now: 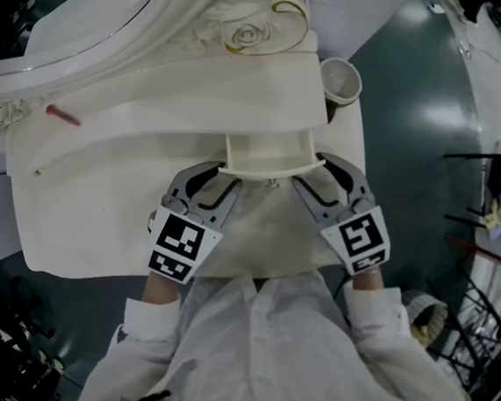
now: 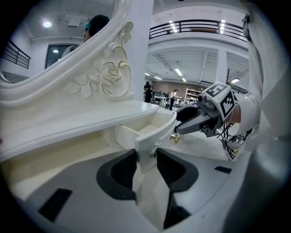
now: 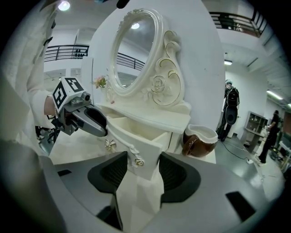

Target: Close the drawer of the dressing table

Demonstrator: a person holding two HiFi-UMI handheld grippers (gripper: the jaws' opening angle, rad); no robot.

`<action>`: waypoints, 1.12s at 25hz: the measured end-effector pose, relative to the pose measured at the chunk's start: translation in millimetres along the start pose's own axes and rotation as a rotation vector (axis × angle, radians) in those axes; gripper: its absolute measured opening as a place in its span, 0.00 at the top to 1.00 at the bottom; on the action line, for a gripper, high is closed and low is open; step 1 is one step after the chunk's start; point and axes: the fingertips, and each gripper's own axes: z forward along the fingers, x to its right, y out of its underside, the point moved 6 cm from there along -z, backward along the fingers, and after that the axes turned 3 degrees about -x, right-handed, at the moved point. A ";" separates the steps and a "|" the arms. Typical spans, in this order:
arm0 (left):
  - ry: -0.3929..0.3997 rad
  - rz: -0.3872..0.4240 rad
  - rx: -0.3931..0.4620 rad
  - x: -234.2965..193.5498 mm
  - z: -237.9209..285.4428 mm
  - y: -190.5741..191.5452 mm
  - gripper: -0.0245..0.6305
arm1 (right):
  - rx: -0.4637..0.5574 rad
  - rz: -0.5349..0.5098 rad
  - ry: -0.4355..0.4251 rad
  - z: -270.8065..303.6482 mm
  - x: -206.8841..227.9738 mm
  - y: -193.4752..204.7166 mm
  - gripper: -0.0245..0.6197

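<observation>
Head view: cream dressing table [image 1: 98, 225] fills the middle of the frame, with glossy dark green floor [image 1: 419, 97] around it at right and lower left. Carved rose [image 1: 247, 34] on the mirror frame at top centre. Cup [image 1: 340, 80] stands on the table top at upper right; small red stick [image 1: 63, 115] lies at left. Both gripper views show a big hall behind, with a balcony railing [image 2: 195, 27] and strip lights overhead.

Drawer [image 1: 268, 153] sits at frame centre, pulled out from under the raised shelf. Its long axis runs left to right across the frame; its front panel faces the lower edge, toward me.

My left gripper [image 2: 144, 157]: jaws spread, the frame-left corner of the drawer front standing at the gap between the tips. My right gripper [image 3: 143, 159]: jaws spread too, with the frame-right corner and a small knob [image 3: 138, 161] between them. I cannot tell whether the pads touch the panel on either side
</observation>
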 end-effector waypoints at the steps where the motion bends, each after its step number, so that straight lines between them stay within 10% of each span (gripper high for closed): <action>1: 0.001 -0.002 0.002 -0.4 -0.2 -0.3 0.75 | 0.002 0.002 -0.003 0.1 0.2 -0.4 0.64; 28: 0.015 0.011 0.009 -2.3 -1.6 -5.2 0.75 | 0.064 -0.021 -0.002 -1.2 2.0 -2.5 0.64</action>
